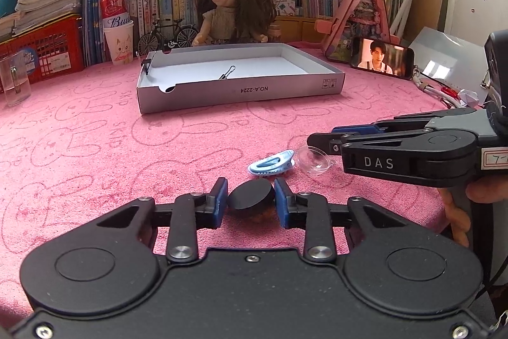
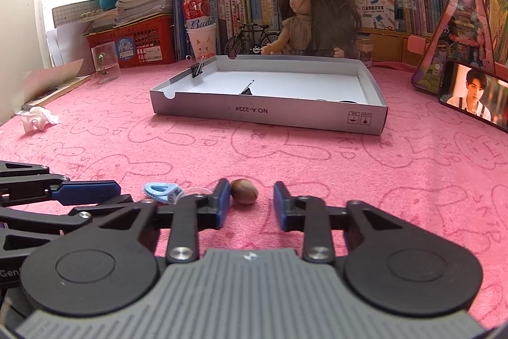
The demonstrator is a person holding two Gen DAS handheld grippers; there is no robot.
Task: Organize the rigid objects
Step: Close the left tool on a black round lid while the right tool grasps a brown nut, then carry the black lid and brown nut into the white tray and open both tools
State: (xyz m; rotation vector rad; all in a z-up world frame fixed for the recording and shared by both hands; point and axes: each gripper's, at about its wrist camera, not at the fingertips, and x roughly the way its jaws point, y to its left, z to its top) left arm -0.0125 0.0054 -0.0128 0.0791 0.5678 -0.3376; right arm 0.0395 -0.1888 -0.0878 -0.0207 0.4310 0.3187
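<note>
On the pink rabbit-print cloth (image 1: pixel 95 129), your left gripper (image 1: pixel 251 200) pinches the round black disc (image 1: pixel 250 196) only by its rim, so it can pop out. Your right gripper (image 2: pixel 251 196) stands narrow but unclosed; the brown oval nut (image 2: pixel 243 191) touches one pad and may roll away from the shallow grey cardboard tray (image 2: pixel 270 113).

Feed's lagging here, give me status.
Left gripper shut on black disc. Right gripper open around brown nut. Box ahead, path clear.

Right gripper (image 2: pixel 251 200) over pink cloth (image 2: pixel 349 173); brown nut (image 2: pixel 243 191) between pads, beside left one
</note>
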